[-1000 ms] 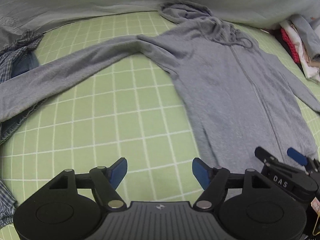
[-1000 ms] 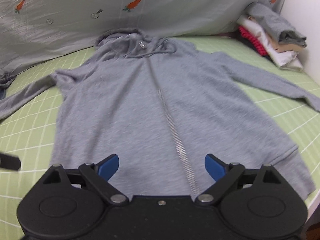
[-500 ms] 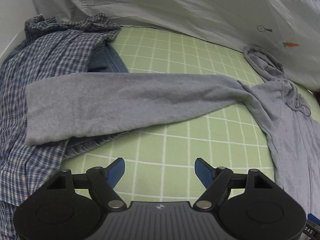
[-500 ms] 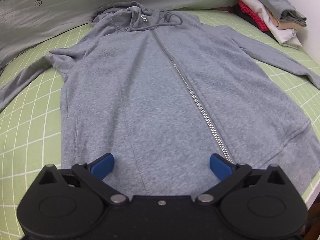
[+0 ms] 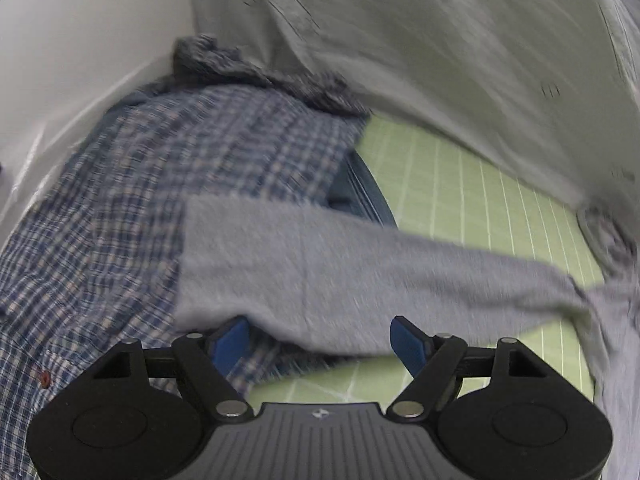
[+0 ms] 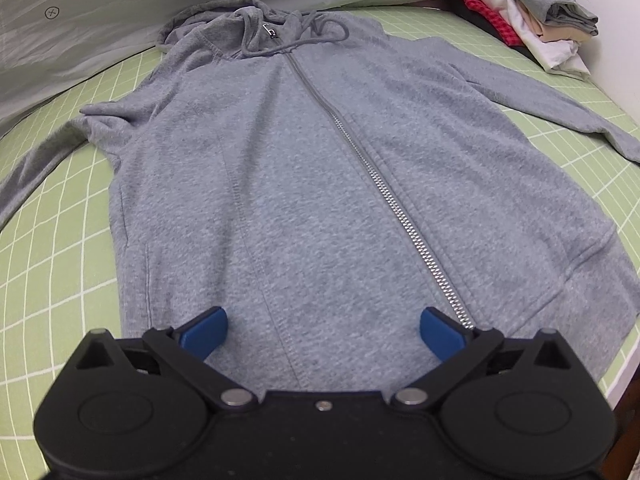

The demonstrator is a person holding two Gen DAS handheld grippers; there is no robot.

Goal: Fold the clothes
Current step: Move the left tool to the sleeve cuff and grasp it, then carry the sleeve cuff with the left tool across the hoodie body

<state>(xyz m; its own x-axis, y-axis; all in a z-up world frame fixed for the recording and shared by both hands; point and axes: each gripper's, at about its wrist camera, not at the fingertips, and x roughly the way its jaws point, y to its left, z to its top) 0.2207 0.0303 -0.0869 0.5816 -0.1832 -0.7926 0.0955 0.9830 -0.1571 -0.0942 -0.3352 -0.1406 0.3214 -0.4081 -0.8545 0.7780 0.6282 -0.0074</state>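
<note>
While grey zip hoodie point(image 6: 320, 184) lies flat, front up, on green grid bed sheet point(image 6: 52, 264), left tongs point(image 5: 320, 340) gape at sleeve cuff point(image 5: 224, 272) draped over plaid shirt point(image 5: 120, 208). Right tongs point(image 6: 322, 330) gape over hem, empty. Step: sleeve fold. Next: pinch cuff alone, not shirt.

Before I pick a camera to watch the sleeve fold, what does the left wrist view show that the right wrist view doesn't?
Only the left wrist view shows the sleeve cuff lying on a plaid shirt, with the open left gripper close before it.

Only the right wrist view shows the zipper, hood drawstrings, the folded clothes stack and the open right gripper.

Both show the grey hoodie on the green grid mat.
</note>
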